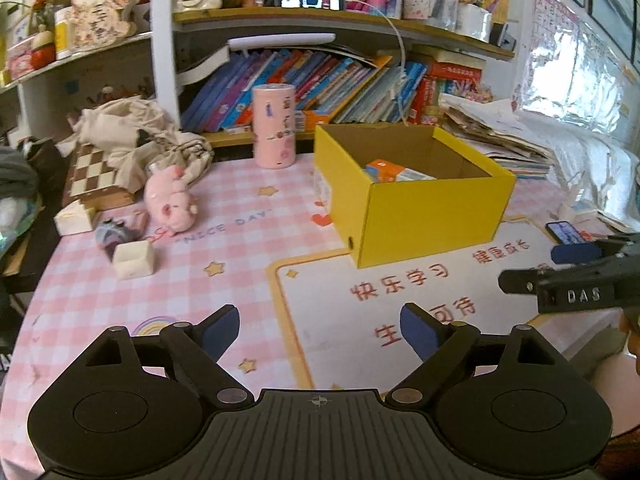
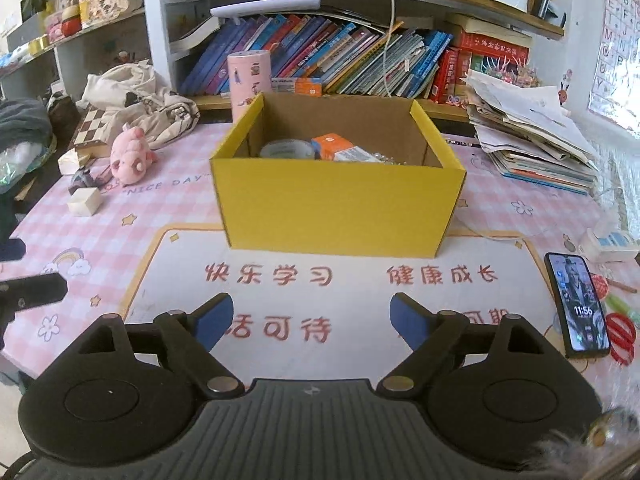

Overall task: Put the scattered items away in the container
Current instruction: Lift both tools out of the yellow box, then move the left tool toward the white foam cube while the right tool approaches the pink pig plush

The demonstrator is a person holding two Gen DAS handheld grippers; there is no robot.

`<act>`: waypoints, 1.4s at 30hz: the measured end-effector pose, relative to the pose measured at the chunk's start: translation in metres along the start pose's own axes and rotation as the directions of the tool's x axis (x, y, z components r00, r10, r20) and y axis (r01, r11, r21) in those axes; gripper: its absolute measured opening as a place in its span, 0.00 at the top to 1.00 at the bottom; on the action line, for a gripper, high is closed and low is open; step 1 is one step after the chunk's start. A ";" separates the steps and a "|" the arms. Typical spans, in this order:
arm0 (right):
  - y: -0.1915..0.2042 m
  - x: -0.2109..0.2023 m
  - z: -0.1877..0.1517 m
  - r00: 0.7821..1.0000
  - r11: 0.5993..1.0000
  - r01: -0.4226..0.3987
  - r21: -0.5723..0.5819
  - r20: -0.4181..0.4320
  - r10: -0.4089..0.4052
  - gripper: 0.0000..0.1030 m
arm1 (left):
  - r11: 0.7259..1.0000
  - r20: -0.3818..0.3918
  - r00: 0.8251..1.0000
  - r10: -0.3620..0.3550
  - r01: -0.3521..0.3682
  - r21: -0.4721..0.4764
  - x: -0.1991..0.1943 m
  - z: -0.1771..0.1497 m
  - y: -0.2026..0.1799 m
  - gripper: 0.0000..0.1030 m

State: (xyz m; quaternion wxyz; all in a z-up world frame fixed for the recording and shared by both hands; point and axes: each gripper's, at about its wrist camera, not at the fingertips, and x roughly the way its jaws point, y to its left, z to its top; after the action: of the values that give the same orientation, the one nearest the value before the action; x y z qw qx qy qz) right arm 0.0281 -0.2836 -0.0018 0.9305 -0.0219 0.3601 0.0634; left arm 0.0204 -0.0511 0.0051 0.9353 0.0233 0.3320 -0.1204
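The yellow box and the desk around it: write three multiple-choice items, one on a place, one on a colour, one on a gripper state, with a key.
1. Where does the pink plush pig lie?
A. inside the box
B. on the mat left of the box
C. on the shelf

2. What colour is the box's outside?
A. yellow
B. red
C. white

3. How do the left gripper and right gripper stand?
A. both shut on items
B. one open, one shut
C. both open and empty

Key: 1 B, it lies on the pink checked mat beside the chessboard; 2 A, its walls are yellow outside; 3 C, blue pads are wide apart with nothing between.
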 end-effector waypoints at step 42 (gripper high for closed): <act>0.136 -0.007 -0.005 0.988 0.958 -0.140 -0.249 0.032 0.152 0.02 | 0.974 -0.026 0.981 0.190 -0.192 -0.123 -0.050 -0.045 0.075 0.06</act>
State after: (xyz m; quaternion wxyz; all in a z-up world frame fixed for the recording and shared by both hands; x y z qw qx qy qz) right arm 0.0019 -0.1501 -0.0001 0.9223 -0.1089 0.3261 0.1766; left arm -0.0271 0.0376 -0.0011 0.9397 -0.0027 0.3417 -0.0087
